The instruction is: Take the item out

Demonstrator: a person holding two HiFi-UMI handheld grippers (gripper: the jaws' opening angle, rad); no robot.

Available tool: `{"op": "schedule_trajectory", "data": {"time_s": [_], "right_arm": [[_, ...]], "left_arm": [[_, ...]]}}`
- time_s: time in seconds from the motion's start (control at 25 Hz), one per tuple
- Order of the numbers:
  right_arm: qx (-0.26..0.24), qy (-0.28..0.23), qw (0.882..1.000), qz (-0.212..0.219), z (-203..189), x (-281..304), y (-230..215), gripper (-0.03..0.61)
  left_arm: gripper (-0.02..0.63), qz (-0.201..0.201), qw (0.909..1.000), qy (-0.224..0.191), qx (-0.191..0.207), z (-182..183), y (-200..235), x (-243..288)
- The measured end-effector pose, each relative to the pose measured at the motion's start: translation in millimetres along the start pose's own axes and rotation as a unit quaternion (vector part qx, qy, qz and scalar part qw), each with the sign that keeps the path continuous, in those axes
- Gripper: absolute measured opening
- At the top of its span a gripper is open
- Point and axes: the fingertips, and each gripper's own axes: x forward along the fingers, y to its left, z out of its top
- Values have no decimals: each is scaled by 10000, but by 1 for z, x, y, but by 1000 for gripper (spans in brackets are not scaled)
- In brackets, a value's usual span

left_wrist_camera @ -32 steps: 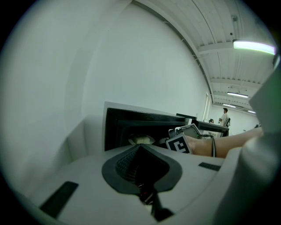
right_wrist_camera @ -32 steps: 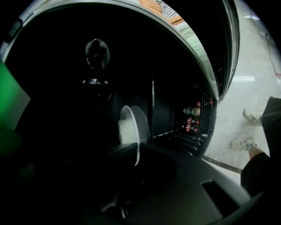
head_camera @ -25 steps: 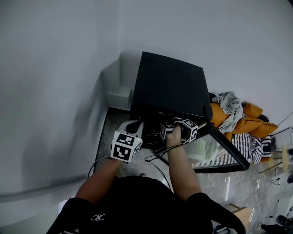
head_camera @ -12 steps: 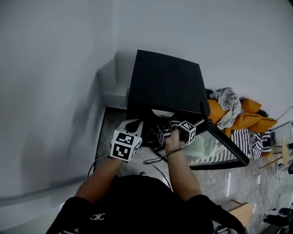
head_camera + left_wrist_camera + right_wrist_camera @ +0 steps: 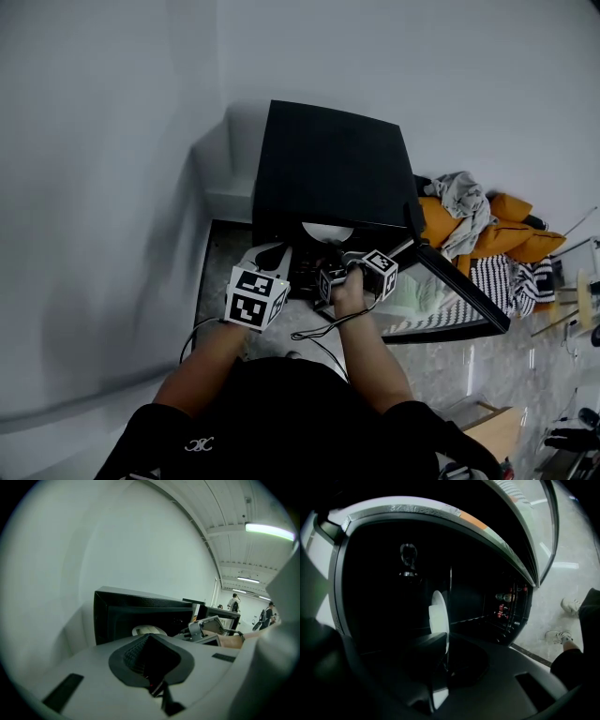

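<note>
Plate (image 5: 437, 613) is being pinched at its rim by the right gripper (image 5: 443, 658) for pulling toward 6 o'clock, while the left gripper (image 5: 151, 663), pressed together, is idling.

Your top (image 5: 281, 412) is black and short-sleeved with a small white logo (image 5: 199, 446), your left gripper (image 5: 270, 258) and right gripper (image 5: 440, 656) each bear a cube (image 5: 255, 298) of black-and-white square markers, and a thin black cable (image 5: 314, 330) hangs from the right one.

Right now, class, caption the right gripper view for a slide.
Right gripper shut on the rim of a round white plate inside the black oven's dark cavity.
</note>
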Motion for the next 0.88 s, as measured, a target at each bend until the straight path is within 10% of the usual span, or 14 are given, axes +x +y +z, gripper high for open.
{"op": "schedule_trajectory", "data": {"time_s": [0.88], "right_arm": [[248, -215, 9995, -37, 6, 21, 2, 37]], "left_arm": [[0, -140, 9998, -60, 94, 7, -3, -5]]}}
